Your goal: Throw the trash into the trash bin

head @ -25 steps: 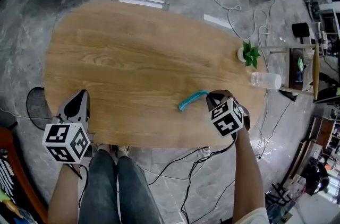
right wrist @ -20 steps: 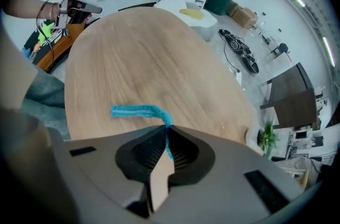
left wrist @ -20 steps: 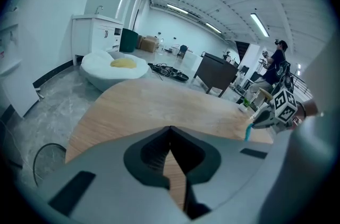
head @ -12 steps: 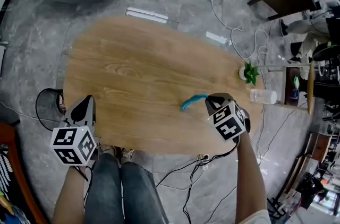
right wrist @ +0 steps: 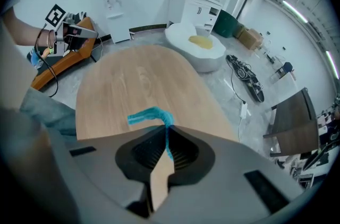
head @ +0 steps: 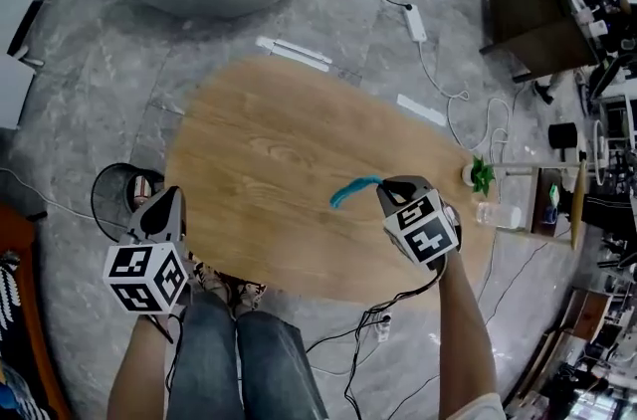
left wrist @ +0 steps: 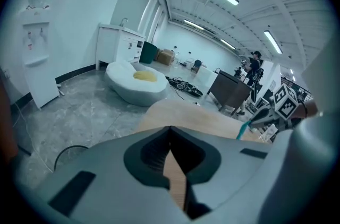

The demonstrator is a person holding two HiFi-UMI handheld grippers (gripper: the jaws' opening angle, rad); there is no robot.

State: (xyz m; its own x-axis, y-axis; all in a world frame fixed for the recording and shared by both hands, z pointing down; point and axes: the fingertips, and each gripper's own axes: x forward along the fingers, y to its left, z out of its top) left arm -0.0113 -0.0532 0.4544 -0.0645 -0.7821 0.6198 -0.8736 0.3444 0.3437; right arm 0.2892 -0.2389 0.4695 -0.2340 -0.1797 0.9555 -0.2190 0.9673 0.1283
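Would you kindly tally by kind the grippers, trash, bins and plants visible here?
Grippers: 2, left gripper and right gripper
Blue trash strip: 1
Trash bin: 1
Green plant: 1
Total: 5

1. One wooden table (head: 269,149).
2. One blue strip of trash (head: 353,191).
3. One trash bin (head: 107,201).
4. Two grippers: left gripper (head: 167,201), right gripper (head: 384,193).
5. One potted plant (head: 483,175), at the table's right edge.
6. One clear bottle (head: 503,215).
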